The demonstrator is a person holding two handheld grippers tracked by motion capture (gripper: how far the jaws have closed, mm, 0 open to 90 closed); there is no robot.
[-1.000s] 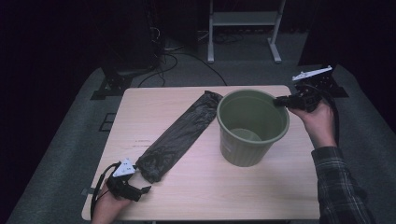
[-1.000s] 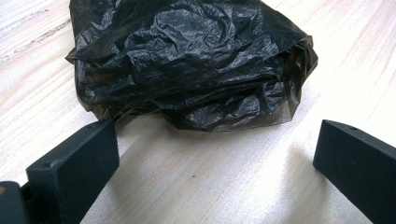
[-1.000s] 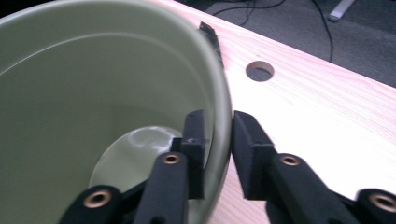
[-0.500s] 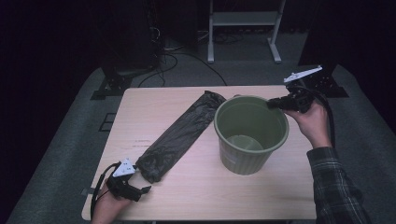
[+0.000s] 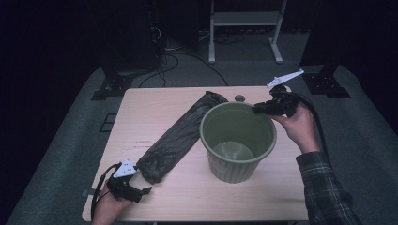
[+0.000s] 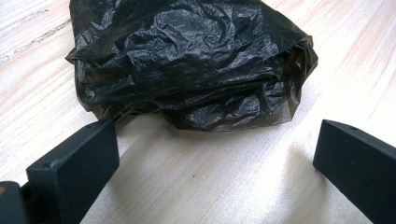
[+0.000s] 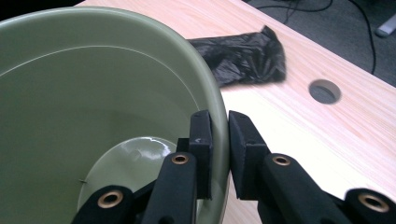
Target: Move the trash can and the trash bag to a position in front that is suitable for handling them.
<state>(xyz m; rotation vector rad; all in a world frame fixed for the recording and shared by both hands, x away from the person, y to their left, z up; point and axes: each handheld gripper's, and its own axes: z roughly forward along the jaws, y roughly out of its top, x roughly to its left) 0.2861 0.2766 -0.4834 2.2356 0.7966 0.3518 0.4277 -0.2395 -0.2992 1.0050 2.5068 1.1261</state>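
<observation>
A green plastic bin [image 5: 234, 166] stands on the wooden table [image 5: 155, 105], right of centre, and is empty inside. My right gripper [image 5: 259, 109] is shut on the bin's far right rim, one jaw inside the wall and one outside; in the right gripper view the right gripper [image 7: 219, 140] pinches the rim of the bin [image 7: 93, 93]. A flattened black bin bag [image 5: 180, 136] lies diagonally left of the bin. My left gripper [image 5: 145, 190] rests open on the table just short of the bag's near end. In the left gripper view the left gripper [image 6: 215, 154] has bare wood between its jaws, with the bag [image 6: 196, 70] beyond.
A round cable hole [image 7: 324, 91] is in the tabletop behind the bin, near the far end of the bag [image 7: 243, 56]. Grey carpet, cables and stand legs [image 5: 244, 28] surround the table.
My right gripper has dragged the bin a little to the left and toward the near edge, closer to the bag. The left gripper and the bag have stayed put.
</observation>
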